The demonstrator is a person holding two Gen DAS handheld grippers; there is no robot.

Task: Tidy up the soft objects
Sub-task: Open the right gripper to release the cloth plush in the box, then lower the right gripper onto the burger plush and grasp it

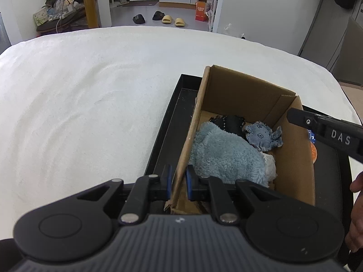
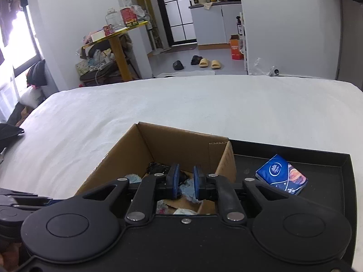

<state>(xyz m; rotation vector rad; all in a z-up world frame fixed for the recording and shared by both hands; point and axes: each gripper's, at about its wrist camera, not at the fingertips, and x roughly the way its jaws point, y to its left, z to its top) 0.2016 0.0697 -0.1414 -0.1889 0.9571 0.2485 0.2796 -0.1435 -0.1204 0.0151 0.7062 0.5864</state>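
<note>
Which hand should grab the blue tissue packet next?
Probably the right gripper: the tissue packet lies on its side in the black tray. The left gripper straddles the cardboard box wall.

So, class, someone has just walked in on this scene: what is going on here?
A person holding two grippers is sorting soft things into an open brown cardboard box that sits in a shallow black tray on a white bed. The left gripper straddles the box's near wall. The right gripper hovers open over the box. Inside lie a fluffy light-blue towel and a small blue denim toy. A blue tissue packet rests in the tray.
</note>
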